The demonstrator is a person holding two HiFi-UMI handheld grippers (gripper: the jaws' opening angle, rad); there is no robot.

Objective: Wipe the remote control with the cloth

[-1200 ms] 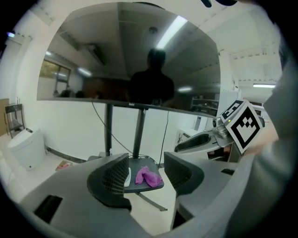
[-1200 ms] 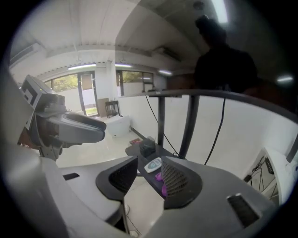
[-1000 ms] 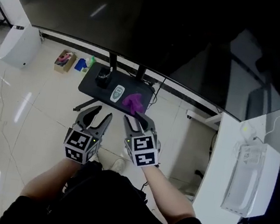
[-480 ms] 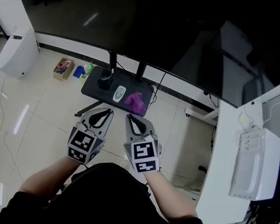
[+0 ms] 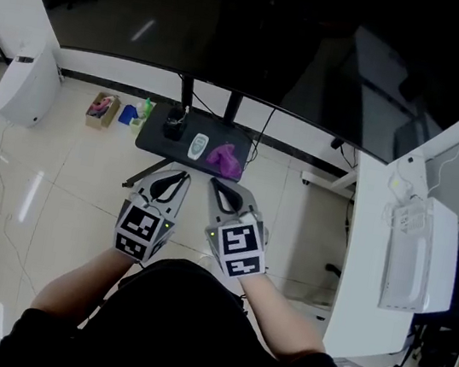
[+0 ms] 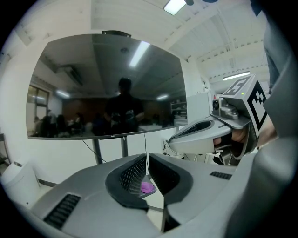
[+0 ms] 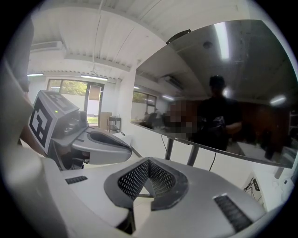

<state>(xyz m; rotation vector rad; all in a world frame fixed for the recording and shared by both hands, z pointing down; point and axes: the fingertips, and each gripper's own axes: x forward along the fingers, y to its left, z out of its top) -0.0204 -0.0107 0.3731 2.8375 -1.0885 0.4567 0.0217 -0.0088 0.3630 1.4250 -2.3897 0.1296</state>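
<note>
A white remote control [image 5: 199, 142] lies on a small black stand base [image 5: 154, 139] under the big screen, far below my hands. Just right of it on the same base sits a crumpled purple cloth [image 5: 226, 159]; between the left jaws the cloth [image 6: 147, 187] also shows, far off. My left gripper [image 5: 170, 180] and right gripper [image 5: 223, 188] hang side by side close to my body, well above the floor and short of the base. Both are shut with nothing in them. The left gripper [image 6: 146, 171] and the right gripper [image 7: 148, 173] show their tips together.
A large dark screen [image 5: 278, 39] on two legs fills the top. A dark object [image 5: 173, 123] stands left of the remote. On the tiled floor are a white appliance [image 5: 27, 86], a small box [image 5: 104, 105] and bottles [image 5: 140, 109]. A white table [image 5: 369, 244] with a white device [image 5: 420, 260] stands at right.
Both grippers' jaws have gone from open to shut with nothing in them. My head view has shifted slightly, so the stand base sits a little higher in it.
</note>
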